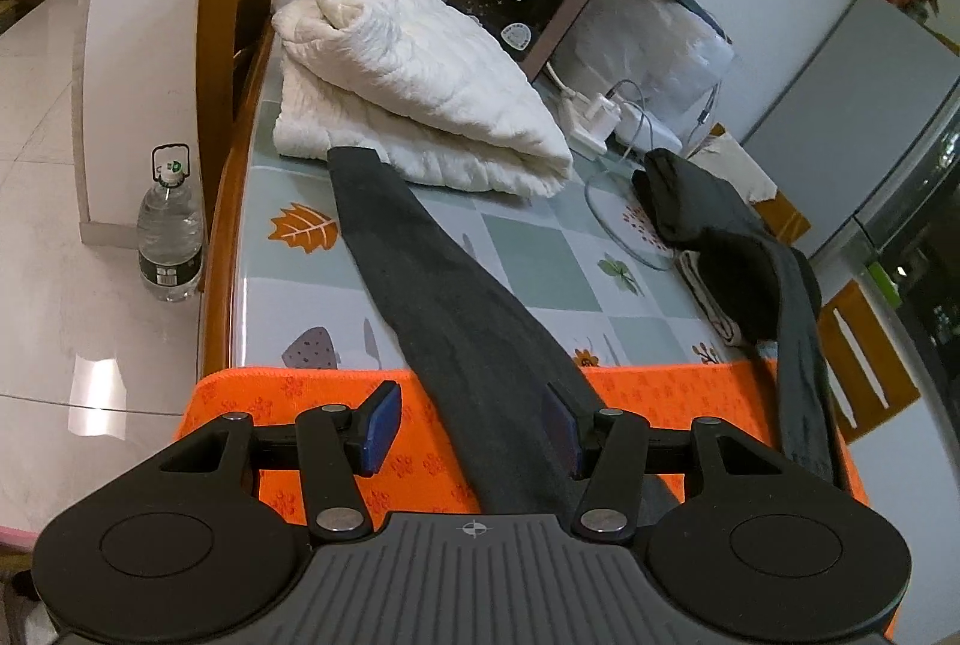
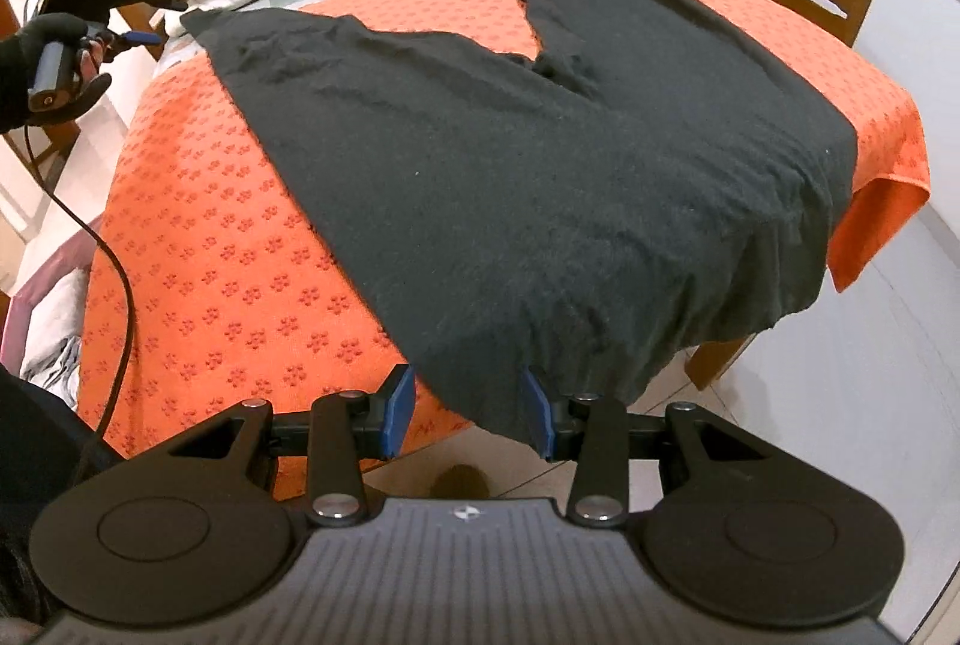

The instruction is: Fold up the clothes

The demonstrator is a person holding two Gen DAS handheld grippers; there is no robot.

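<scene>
- Nearest in the right wrist view, the right gripper (image 2: 468, 414) sits at the table's near edge with its blue pads apart; the hem of the dark trousers (image 2: 540, 177) hangs over the edge between them, and no clamping shows.
- Beyond the pads, the trousers lie flat on the orange mat (image 2: 228, 249), waist end nearest, their long axis running away from the claw toward the far side of the table.
- Farther out the two legs split in a V (one runs left toward the left gripper (image 2: 141, 36), the other toward the far right).
- Seen from the left wrist, the left gripper (image 1: 474, 429) has its pads spread, and one trouser leg (image 1: 444, 285) passes between them, beside the right pad; I cannot tell whether it touches.
- That leg stretches away to the white quilt (image 1: 414, 87).
</scene>
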